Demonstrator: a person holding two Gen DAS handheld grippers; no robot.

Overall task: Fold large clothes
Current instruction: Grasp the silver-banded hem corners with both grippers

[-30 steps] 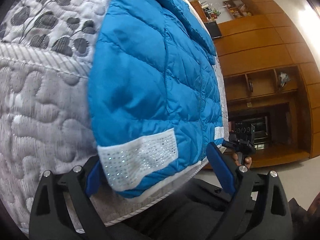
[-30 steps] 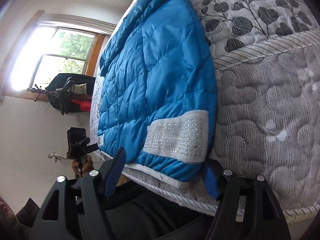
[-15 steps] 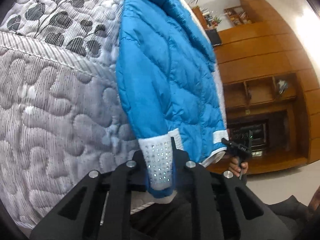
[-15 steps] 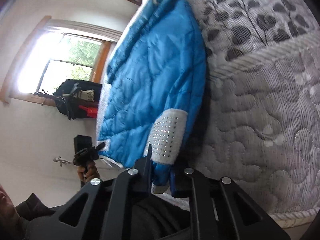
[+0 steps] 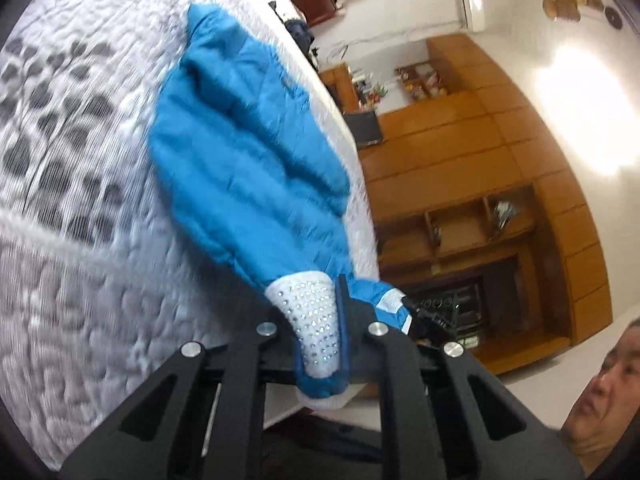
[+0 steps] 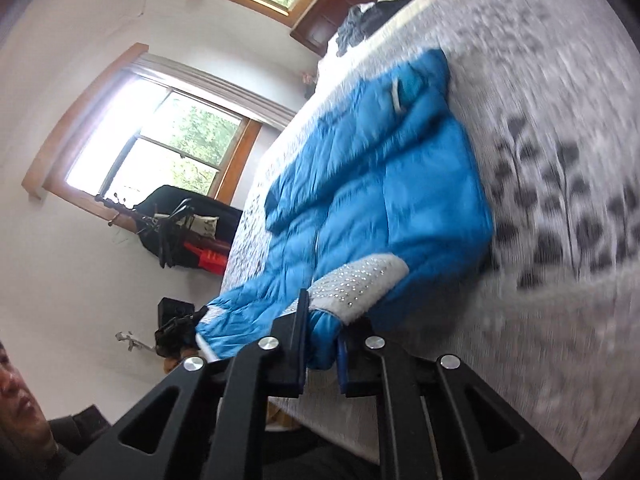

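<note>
Both grippers — left gripper, right gripper — pinch the blue jacket hem at the bed edge — its length runs straight away.

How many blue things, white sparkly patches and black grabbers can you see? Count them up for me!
Blue jacket: 1
White sparkly patches: 2, one at the left gripper, one at the right gripper
Black grippers: 2, each with jaws shut on the jacket hem
Dark clothes pile at the far end of the bed: 1
Total: 6
</note>
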